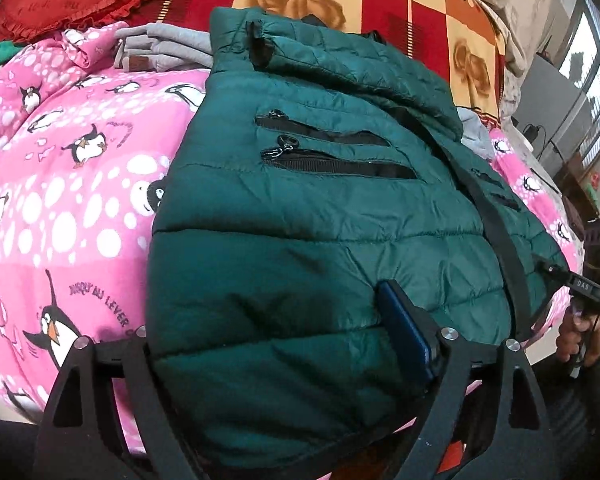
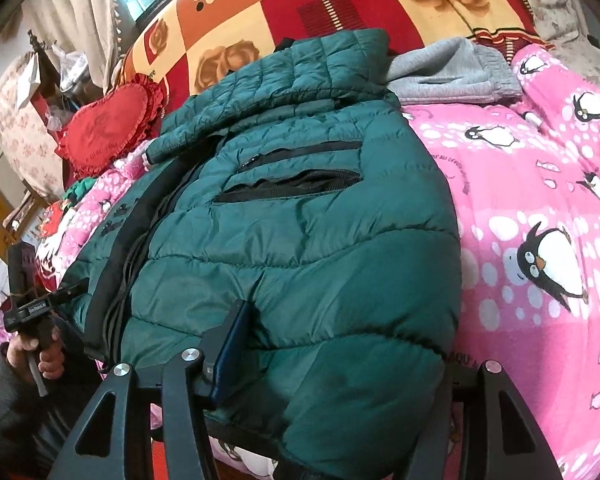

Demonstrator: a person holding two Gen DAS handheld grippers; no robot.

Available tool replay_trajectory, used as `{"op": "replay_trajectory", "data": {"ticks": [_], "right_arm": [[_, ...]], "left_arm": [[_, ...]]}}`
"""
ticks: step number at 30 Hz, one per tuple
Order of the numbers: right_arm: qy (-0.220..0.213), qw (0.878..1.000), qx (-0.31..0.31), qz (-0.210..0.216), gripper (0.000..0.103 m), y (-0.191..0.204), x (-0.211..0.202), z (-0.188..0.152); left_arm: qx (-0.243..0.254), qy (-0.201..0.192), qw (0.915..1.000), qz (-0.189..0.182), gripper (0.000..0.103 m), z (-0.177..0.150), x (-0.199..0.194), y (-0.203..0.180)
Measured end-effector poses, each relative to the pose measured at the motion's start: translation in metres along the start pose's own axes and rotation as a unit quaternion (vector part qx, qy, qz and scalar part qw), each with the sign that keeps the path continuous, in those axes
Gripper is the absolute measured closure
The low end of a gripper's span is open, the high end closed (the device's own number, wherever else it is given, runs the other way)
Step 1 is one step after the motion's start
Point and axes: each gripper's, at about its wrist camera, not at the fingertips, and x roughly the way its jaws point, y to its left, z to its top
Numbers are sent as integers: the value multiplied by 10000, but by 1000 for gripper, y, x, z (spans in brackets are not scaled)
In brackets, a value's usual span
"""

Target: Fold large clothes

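A big green puffy jacket point(image 1: 300, 216) lies on the bed, on a pink penguin blanket point(image 1: 60, 184). Its bottom edge is near the person, and its collar end points away to the red and yellow rose cover point(image 1: 419, 20). The front is up, with the black zipper line point(image 1: 499, 232) running down the jacket's middle. The sleeves look already tucked in, because the jacket shows as one neat block. So the side folds seem done.

The left gripper point(image 1: 284, 344) is at the jacket's bottom edge. Its fingers are spread wide, with puffy cloth bulging between them. One blue pad point(image 1: 403, 328) rests on top of the jacket. I cannot tell if it pinches yet.

The right gripper point(image 2: 331, 360) is at the bottom edge too, on the other side of the zipper line. Its fingers are also spread, with cloth between them.

What is left, I think, is to grab the bottom edge and fold it up toward the collar. Past the jacket's collar end lie some folded grey clothes point(image 2: 455, 72) and a red heart pillow point(image 2: 108, 124).
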Motion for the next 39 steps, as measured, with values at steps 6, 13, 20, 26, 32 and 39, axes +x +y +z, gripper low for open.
{"op": "replay_trajectory", "data": {"ticks": [6, 13, 20, 26, 32, 39], "right_arm": [[-252, 9996, 134, -11, 57, 2, -7, 0], [-523, 9985, 63, -130, 73, 11, -22, -1], [-294, 9992, 73, -270, 73, 10, -12, -4], [-326, 9987, 351, -170, 72, 2, -10, -9], [-306, 9984, 455, -139, 71, 0, -11, -11], [-250, 9991, 206, -260, 71, 6, -10, -10]], "left_arm": [[140, -27, 9999, 9, 16, 1, 0, -2], [-189, -170, 9997, 4, 58, 4, -12, 8], [-245, -109, 9996, -27, 59, 4, -10, 12], [-276, -148, 9995, -56, 45, 0, -8, 9], [-340, -309, 9989, -62, 45, -2, -9, 8], [-156, -206, 9996, 84, 44, -1, -8, 3]]}}
